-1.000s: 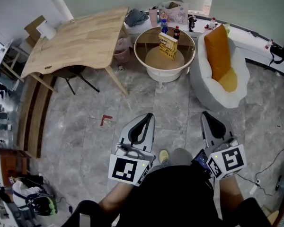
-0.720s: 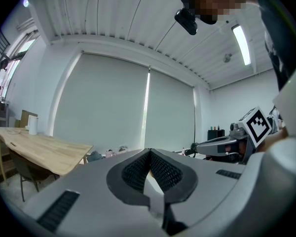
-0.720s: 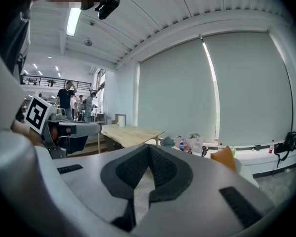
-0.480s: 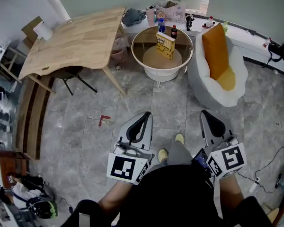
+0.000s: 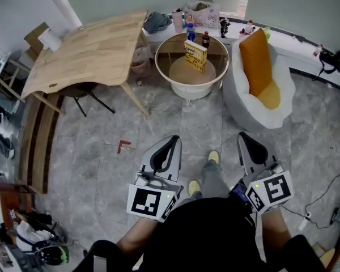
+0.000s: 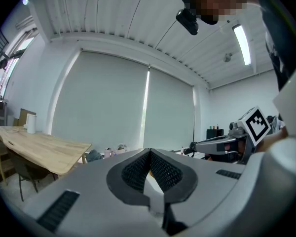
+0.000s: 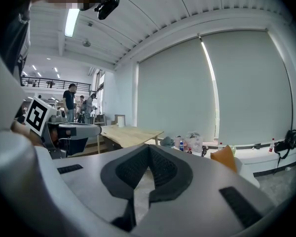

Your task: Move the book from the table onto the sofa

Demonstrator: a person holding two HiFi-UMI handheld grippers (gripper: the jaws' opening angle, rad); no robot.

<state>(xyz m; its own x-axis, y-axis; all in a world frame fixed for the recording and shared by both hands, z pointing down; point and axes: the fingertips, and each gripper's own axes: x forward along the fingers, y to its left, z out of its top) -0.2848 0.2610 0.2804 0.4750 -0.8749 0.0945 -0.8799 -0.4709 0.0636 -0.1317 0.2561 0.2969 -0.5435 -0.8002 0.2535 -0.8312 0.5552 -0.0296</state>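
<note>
- Head view: the yellow rectangular book [image 5: 195, 56] stands upright near the middle of the round brown tabletop [image 5: 181, 72] of a white-rimmed table. A blue-labelled bottle [image 5: 190, 33] and a dark red-capped bottle [image 5: 205, 39] stand at the tabletop's far edge. Just beside the table, on its right, sits the white rounded sofa [image 5: 238, 98] with an orange cushion [image 5: 255, 61] leaning in it. The left gripper [image 5: 173, 139] and the right gripper [image 5: 243, 136] hang over the grey tiled floor [image 5: 102, 152], well apart from the book, with the person's legs between them.
- Left gripper view: the left gripper's dark ribbed pads are pressed together with nothing between them. A pale wooden desk [image 6: 34, 149] stretches away at the left, and the right gripper's marker cube [image 6: 257, 124] shows at the right.
- Right gripper view: the right gripper's pads also meet, pinching nothing. The orange cushion shows beyond them at the right, and the wooden desk at the left.
</note>
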